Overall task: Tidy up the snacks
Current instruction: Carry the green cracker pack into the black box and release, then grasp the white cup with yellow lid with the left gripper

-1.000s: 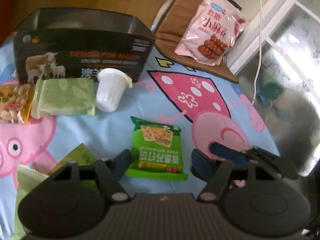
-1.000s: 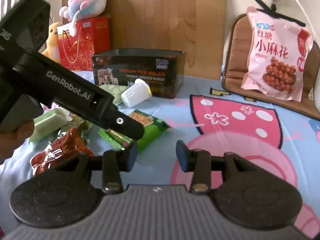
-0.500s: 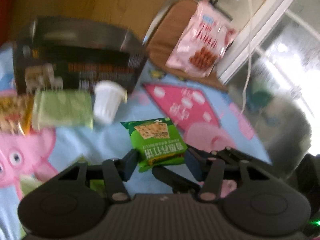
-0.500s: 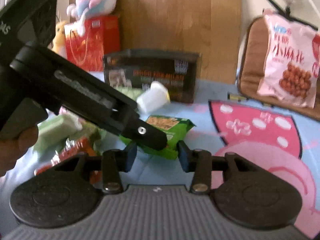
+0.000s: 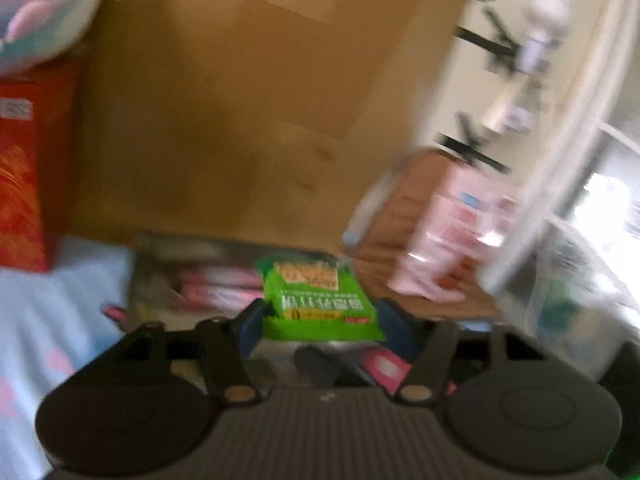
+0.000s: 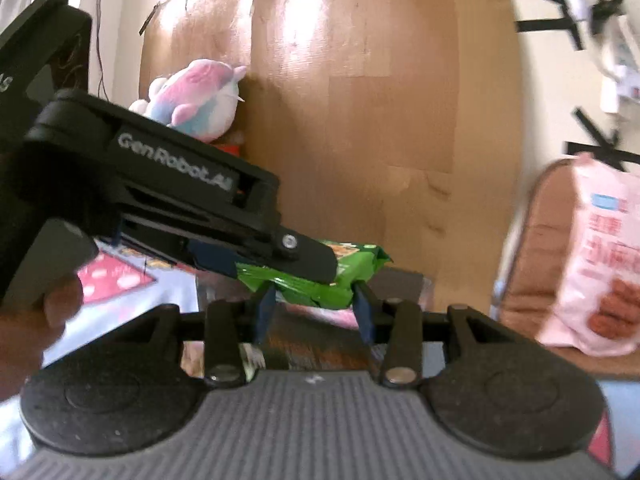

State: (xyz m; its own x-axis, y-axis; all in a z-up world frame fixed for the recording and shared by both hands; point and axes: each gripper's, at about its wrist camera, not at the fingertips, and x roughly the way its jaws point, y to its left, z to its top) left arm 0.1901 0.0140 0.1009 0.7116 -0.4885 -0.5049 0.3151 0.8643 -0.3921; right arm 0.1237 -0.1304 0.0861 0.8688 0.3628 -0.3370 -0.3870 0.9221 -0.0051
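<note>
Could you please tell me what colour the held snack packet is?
Bright green snack packet, clearest in the left wrist view.

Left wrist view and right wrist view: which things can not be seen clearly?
- Left wrist view: dark box contents, motion blur.
- Left wrist view: green snack packet print, blurred.
- Right wrist view: left gripper covers the packet's top.
- Right wrist view: pink bag, cut by the edge.

Glossy green foil snack packet (image 5: 320,304), matt brown cardboard sheet (image 6: 360,100), fluffy plush toy (image 6: 196,100).
</note>
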